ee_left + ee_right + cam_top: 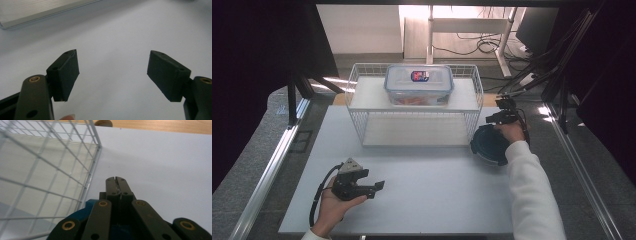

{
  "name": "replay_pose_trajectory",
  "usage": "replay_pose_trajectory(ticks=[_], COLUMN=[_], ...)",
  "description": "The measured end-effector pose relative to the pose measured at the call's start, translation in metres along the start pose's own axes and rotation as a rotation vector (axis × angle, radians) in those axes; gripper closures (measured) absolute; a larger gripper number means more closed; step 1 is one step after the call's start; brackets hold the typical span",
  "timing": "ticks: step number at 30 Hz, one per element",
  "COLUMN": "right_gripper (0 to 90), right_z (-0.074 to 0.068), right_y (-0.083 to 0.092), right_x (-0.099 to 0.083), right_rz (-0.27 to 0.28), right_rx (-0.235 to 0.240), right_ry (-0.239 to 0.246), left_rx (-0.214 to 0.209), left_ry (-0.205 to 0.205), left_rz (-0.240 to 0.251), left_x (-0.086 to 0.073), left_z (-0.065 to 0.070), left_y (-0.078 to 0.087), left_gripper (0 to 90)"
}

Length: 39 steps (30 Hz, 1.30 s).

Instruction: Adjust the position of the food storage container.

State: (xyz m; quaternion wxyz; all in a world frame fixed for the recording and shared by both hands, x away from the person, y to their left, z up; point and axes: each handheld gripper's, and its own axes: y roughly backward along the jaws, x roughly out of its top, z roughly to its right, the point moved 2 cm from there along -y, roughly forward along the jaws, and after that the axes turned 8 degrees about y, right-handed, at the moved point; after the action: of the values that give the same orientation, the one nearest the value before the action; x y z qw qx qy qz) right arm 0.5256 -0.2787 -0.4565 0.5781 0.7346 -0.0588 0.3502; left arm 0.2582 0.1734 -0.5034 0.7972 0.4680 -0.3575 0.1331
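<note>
Left gripper (113,72) jaws gape empty; right gripper (116,180) jaws, pressed together, half-hide blue bowl (82,213).

Left tool parked open, right tool clamped tight

Left hand (332,202) rests low with its tool (379,186) lying level, pointing right, jaws spread wide with nothing between them. Right arm in a white sleeve (532,195) stretches forward, hand (512,132) tipping the right tool (116,180) down, jaws pressed together.

A clear box (419,84) with a lid was seen on top of the white wire rack (362,120).
</note>
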Motion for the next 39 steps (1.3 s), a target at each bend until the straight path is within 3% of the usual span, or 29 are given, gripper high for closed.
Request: replay_pose_trajectory(ticks=[8, 11, 18, 23, 26, 39], right_gripper=[89.2, 89.3, 89.3, 89.4, 89.3, 89.4], right_z=[0.002, -0.001, -0.003, -0.008, -0.013, -0.027], right_y=[-0.007, -0.006, -0.002, 0.006, 0.012, 0.039], right_x=[0.0, 0.0, -0.007, -0.019, -0.028, -0.072], right_rz=[-0.046, -0.068, -0.08, -0.071, -0.065, -0.029], right_rx=[0.007, -0.005, 0.004, 0.001, 0.009, 0.036], right_ry=[0.033, 0.063, 0.042, 0.031, 0.054, 0.083], left_rx=[0.005, -0.039, -0.052, -0.07, -0.08, -0.059], left_ry=[0.0, 0.025, 0.028, 0.046, 0.051, 0.044], left_rz=[-0.009, -0.011, -0.014, -0.013, -0.013, -0.02], left_x=[-0.001, 0.0, -0.001, 0.0, 0.001, 0.0], left_z=[-0.002, -0.001, 0.0, 0.0, 0.0, -0.001], left_y=[-0.002, -0.003, -0.003, -0.001, -0.001, -0.002], left_gripper=[25.3, 25.4, 25.5, 25.6, 25.6, 25.6])
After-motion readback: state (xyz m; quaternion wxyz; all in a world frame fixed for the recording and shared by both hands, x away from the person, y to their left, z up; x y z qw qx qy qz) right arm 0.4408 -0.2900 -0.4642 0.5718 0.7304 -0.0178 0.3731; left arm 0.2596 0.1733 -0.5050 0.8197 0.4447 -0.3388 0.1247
